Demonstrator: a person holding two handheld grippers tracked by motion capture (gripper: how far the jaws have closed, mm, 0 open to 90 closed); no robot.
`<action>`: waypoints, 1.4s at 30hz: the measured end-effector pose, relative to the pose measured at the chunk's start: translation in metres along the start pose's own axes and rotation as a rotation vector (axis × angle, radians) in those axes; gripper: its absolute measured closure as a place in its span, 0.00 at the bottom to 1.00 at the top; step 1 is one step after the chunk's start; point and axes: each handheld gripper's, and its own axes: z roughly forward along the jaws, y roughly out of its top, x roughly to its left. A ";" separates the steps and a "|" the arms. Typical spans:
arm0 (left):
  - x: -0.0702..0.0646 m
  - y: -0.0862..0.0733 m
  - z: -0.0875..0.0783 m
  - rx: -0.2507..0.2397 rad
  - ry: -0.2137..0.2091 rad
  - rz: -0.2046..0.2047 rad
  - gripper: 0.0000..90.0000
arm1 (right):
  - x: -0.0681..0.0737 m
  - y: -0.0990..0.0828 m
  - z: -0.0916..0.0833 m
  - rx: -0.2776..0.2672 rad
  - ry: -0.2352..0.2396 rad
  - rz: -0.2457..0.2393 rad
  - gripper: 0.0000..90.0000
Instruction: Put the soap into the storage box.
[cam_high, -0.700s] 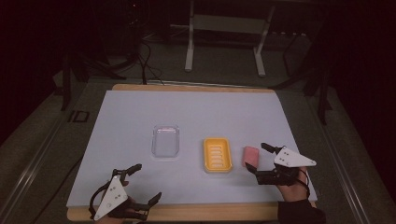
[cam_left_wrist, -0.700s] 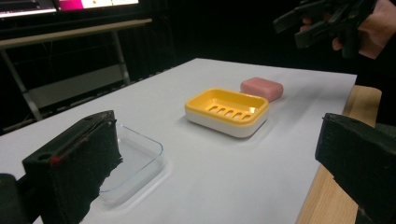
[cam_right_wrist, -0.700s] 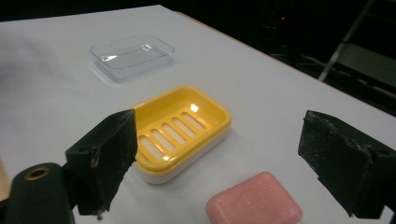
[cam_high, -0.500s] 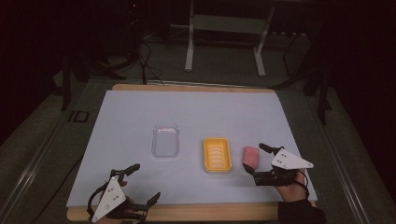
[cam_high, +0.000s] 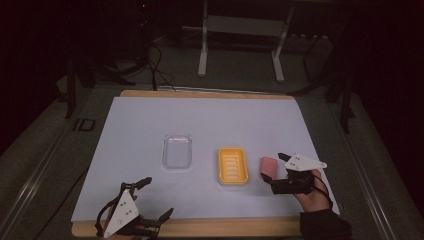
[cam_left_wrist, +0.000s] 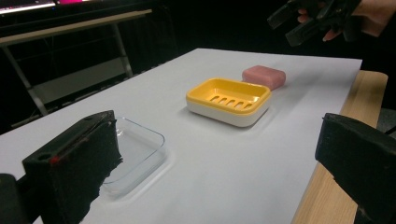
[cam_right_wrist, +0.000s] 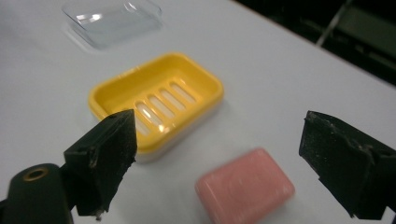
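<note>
High view: since the earlier frame the right gripper (cam_high: 272, 175) has drawn back slightly toward the table's near edge, jaws wide above the pink rectangular soap bar (cam_high: 268, 165). Beside it sit the yellow slotted soap dish (cam_high: 233, 165) and clear plastic lid (cam_high: 178, 151). Left gripper (cam_high: 150, 199) stays low, jaws wide.

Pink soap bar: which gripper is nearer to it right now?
Right. The right gripper sits open just beside the pink soap bar; the left gripper is open at the table's near left edge, beyond the yellow dish.
</note>
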 end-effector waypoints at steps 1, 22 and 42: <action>0.000 0.000 0.000 0.001 0.001 0.001 0.00 | -0.002 0.000 -0.001 0.019 0.004 0.013 0.12; -0.002 -0.002 0.003 0.051 0.020 0.029 0.00 | -0.012 -0.015 0.010 0.443 0.014 0.217 0.16; -0.003 -0.002 0.004 0.072 0.030 0.047 0.00 | -0.002 -0.024 0.021 0.769 -0.098 0.363 0.26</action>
